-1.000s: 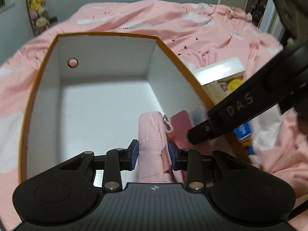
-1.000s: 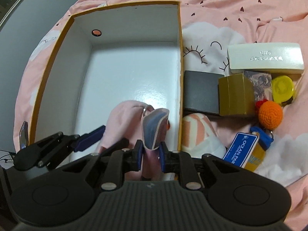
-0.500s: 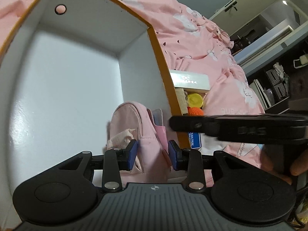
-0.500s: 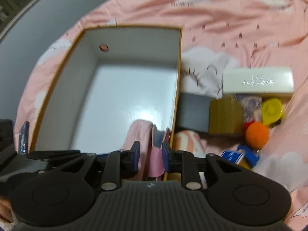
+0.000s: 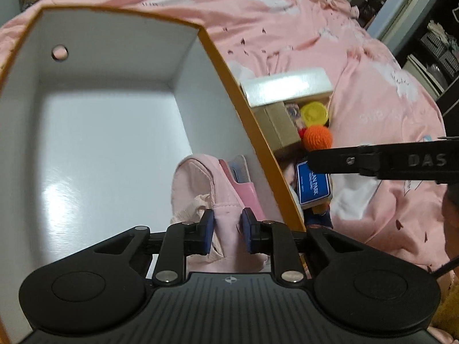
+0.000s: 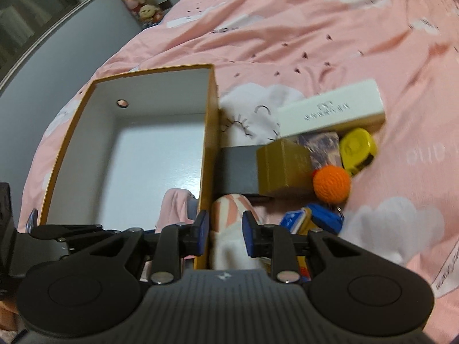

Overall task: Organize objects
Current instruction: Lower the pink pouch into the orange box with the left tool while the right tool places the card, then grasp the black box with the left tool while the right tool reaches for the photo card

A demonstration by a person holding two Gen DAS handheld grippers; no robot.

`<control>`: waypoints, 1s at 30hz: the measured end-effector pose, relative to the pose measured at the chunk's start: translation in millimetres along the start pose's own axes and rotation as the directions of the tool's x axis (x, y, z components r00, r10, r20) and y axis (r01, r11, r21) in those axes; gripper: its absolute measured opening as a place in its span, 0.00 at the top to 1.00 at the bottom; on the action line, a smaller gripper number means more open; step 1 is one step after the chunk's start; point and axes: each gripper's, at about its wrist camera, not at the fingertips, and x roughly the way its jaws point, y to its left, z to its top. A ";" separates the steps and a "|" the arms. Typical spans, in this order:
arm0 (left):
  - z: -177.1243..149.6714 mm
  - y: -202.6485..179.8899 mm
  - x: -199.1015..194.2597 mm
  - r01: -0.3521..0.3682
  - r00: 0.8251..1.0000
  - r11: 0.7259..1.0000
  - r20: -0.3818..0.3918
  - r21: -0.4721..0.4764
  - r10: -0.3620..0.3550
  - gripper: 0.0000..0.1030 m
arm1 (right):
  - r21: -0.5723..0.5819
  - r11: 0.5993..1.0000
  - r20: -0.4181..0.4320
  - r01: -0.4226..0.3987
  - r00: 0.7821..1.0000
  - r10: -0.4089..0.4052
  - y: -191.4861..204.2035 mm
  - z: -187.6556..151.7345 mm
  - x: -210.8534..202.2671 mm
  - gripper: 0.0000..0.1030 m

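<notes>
One box point(image 5: 218, 66) — one pink pouch point(image 5: 200, 189) inside.

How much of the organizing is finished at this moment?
Only a start. The pink pouch sits inside the orange box, with the left tool shut on it. The right tool is open, outside the box. The orange ball, gold box and yellow case wait on the bed.

A cardboard box point(image 5: 221, 66) has a glossy white lining that catches the light, with matt orange edges. Inside lies a soft, stitched pink cloth pouch point(image 5: 200, 189). The bedspread point(image 6: 315, 28) is wrinkled pink cotton-like fabric. Beside the box sit an orange crocheted yarn ball point(image 6: 331, 184), a shiny yellow plastic case point(image 6: 357, 147), and a smooth white paper carton point(image 6: 330, 111).
</notes>
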 end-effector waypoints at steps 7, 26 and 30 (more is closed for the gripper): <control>0.2 2.0 -8.6 -0.005 1.000 1.000 0.012 -0.006 0.005 0.68 | 0.068 0.998 0.013 0.006 1.000 -0.007 -25.5 -8.2 -4.7 0.64; 54.8 -36.0 -35.9 -0.004 0.995 0.959 0.095 0.284 -0.024 0.48 | 0.032 0.999 0.033 0.006 0.999 -0.008 -61.4 12.3 -8.7 0.63; 82.4 -54.3 -17.3 0.027 0.999 0.888 0.025 0.459 -0.043 0.40 | 0.010 1.000 0.035 0.027 0.999 -0.027 -70.4 28.2 -6.3 0.62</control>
